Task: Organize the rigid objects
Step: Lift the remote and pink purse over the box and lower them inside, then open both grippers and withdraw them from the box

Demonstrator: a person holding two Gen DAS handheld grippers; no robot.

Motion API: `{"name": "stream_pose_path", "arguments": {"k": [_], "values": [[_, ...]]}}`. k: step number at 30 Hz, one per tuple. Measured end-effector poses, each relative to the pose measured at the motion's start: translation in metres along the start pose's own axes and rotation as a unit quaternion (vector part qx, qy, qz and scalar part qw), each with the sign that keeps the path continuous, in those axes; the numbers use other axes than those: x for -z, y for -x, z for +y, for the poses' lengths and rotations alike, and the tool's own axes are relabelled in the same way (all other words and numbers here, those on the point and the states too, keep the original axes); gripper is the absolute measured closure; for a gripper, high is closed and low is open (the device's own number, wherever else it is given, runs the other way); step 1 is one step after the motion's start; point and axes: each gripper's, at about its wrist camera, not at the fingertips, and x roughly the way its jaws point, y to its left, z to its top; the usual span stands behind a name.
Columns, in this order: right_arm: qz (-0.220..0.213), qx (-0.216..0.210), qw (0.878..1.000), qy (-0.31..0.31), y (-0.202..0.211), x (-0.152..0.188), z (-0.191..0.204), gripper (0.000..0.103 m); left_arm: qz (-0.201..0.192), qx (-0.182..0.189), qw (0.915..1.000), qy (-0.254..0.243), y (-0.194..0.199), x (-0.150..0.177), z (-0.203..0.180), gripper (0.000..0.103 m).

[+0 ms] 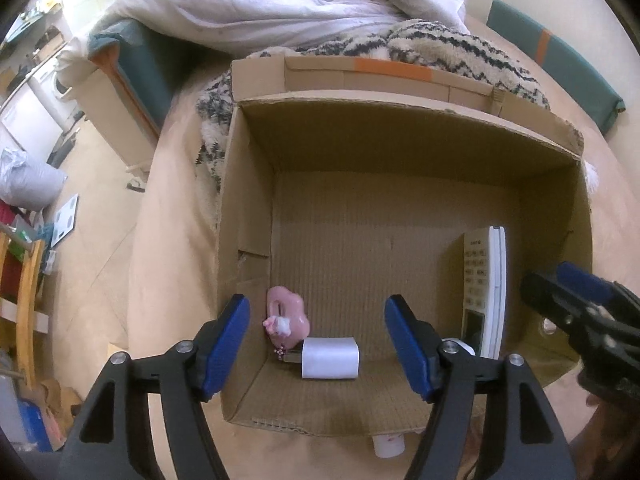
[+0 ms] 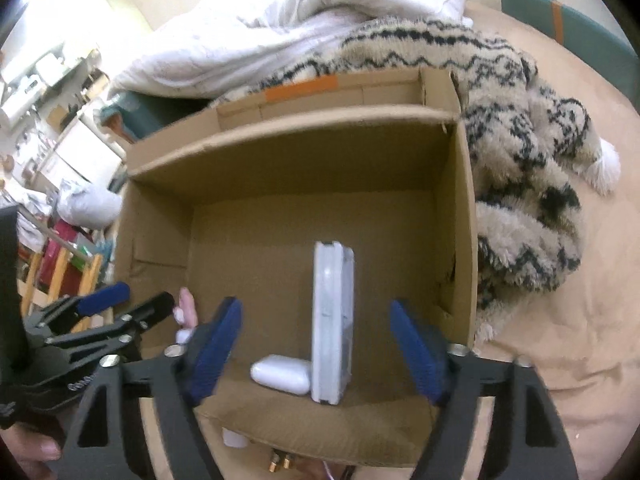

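An open cardboard box [image 1: 400, 136] sits on a beige bed cover. On its floor lie a pink charm-like case [image 1: 286, 316] and a white plug adapter [image 1: 330, 358]. A white remote [image 1: 484, 292] stands on its edge near the right wall. My left gripper [image 1: 316, 304] hangs open above the adapter, its pads clear of it. In the right wrist view the remote [image 2: 333, 320] stands between the fingers of my right gripper [image 2: 314, 305], which is open and not touching it. A white oval case [image 2: 280, 374] lies beside the remote. Each gripper also shows at the edge of the other's view.
A white duvet [image 1: 320, 0] and a fluffy black-patterned blanket [image 2: 520, 160] lie behind and right of the box [image 2: 300, 152]. A small white bottle [image 1: 388, 446] lies just outside the box's near wall. Shelves and clutter fill the floor at far left.
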Motion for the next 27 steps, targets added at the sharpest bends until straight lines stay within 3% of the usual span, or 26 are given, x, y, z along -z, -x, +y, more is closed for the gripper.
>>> {"name": "stream_pose_path", "arguments": {"k": [4,21,25,27], "values": [[-0.003,-0.007,1.0,-0.006,0.001,-0.001,0.0,0.0,0.001,-0.004,1.0,0.006,0.0,-0.001,0.002,0.036],[-0.012,-0.005,1.0,0.001,0.006,-0.002,0.004,0.0,-0.004,-0.003,1.0,0.008,0.01,-0.002,0.003,0.036],[-0.017,0.014,1.0,0.012,0.013,0.002,0.004,0.0,0.002,0.029,0.9995,0.011,0.025,0.004,0.009,0.036],[-0.018,0.013,1.0,0.008,0.018,0.005,0.003,0.0,-0.003,0.012,0.9999,0.005,0.033,0.008,0.012,0.036]]}}
